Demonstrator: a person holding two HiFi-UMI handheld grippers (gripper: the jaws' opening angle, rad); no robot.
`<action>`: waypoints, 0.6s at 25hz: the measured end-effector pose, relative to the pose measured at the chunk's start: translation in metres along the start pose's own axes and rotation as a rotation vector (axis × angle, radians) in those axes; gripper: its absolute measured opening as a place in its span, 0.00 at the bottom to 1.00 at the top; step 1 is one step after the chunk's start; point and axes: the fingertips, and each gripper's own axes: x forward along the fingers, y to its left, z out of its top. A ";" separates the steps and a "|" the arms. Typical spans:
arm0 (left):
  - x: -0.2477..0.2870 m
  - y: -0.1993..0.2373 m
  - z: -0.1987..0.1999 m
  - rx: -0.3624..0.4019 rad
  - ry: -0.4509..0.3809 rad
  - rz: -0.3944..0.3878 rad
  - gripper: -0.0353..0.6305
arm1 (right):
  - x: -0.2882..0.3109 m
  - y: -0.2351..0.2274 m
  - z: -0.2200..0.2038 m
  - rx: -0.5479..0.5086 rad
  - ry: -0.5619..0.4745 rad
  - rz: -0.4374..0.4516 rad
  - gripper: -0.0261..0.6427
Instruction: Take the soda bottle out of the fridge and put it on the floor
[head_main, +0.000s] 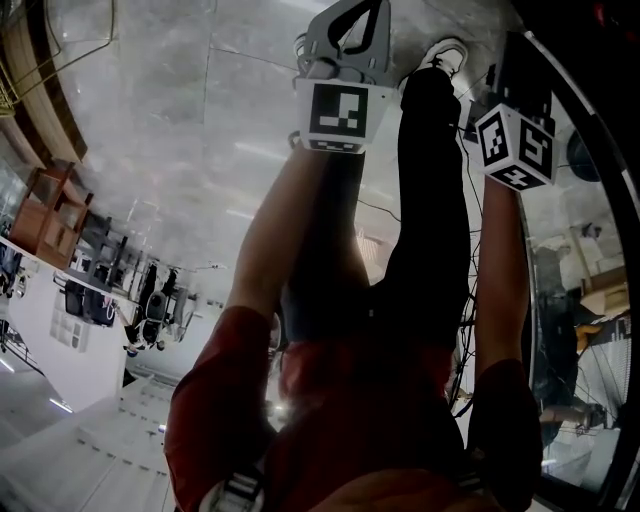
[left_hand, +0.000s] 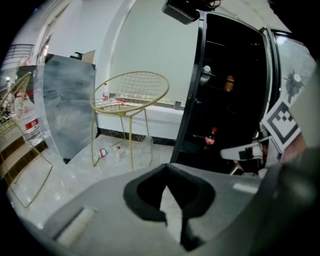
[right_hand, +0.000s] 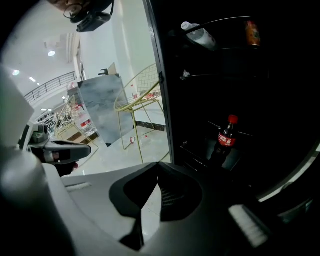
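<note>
1. Looking into the open fridge (right_hand: 163, 100), the soda bottle (right_hand: 226, 136) is seen standing upright on a low shelf, red cap up. Nothing is touching it, so the job hasn't really been started yet.
2. Both tools are closed and empty. The tips of the left tool (left_hand: 167, 169) and the right tool (right_hand: 156, 166) are pressed together, with only floor (left_hand: 75, 170) seen through the gap behind them.
3. The right tool is probably the one to be used. In its view the bottle sits just up and to the right of the jaws, while in the left gripper view it's smaller and further off to the side.
4. The jaws should be opened well before the shelf is reached, wide enough for the bottle's body.
5. The body around the label should be gripped, not the neck. A tall, thin bottle like that is easily tipped.
6. It should be lifted only slightly and drawn straight out, since another shelf sits above it. The orange container (right_hand: 252, 32) higher up can be left alone.
7. A bare patch of floor should be picked, away from the gold wire chair (left_hand: 131, 97) and the bottle lying under it (left_hand: 107, 151).
</note>
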 end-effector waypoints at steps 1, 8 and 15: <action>0.001 -0.002 0.000 0.001 0.001 -0.003 0.05 | -0.001 -0.003 0.001 0.015 -0.010 0.005 0.04; 0.013 -0.025 -0.004 0.083 0.035 -0.057 0.05 | -0.001 -0.045 0.006 0.091 -0.061 -0.064 0.04; 0.037 -0.061 0.003 0.069 0.013 -0.131 0.05 | -0.001 -0.121 0.019 0.148 -0.121 -0.190 0.12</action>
